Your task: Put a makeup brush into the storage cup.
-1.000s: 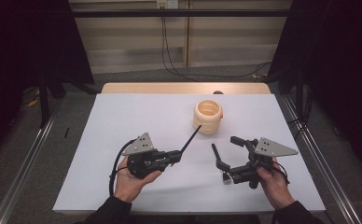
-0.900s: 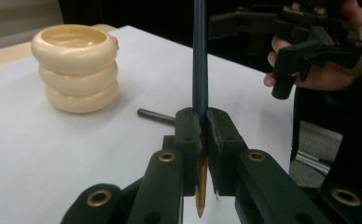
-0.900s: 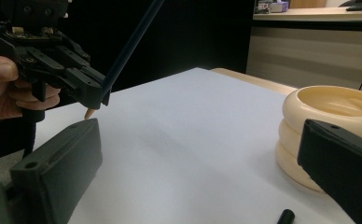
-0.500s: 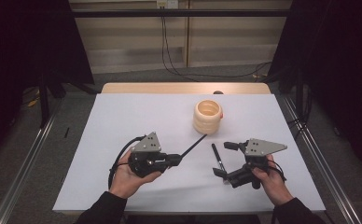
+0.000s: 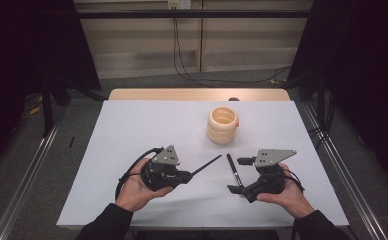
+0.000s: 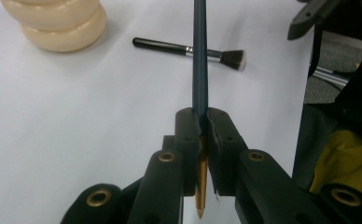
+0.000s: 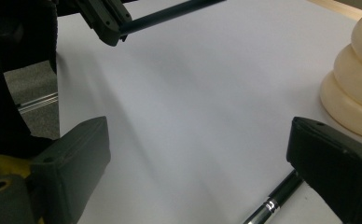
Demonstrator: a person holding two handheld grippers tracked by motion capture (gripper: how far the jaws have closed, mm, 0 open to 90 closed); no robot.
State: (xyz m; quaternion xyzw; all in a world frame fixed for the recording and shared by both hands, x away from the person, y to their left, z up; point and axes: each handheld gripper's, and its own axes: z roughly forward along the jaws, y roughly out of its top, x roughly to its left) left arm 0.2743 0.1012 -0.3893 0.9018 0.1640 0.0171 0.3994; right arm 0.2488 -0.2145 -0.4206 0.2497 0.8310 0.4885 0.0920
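High view showed the black makeup brush (image 5: 234, 170) flat on the white tabletop (image 5: 132, 130), pointing away, just beside the wide-open right tongs (image 5: 239, 175); left tongs (image 5: 188, 176) squeezed a dark thin pencil (image 5: 206, 166).

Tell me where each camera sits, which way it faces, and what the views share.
High view: above the table's near edge, looking forward and down; both hands, left gripper, right gripper.
Left gripper view: on the left gripper, looking along the pencil it clamps, toward the brush.
Right gripper view: on the right gripper, jaws wide over the table.
Shared: the cream holder, brush and pencil.
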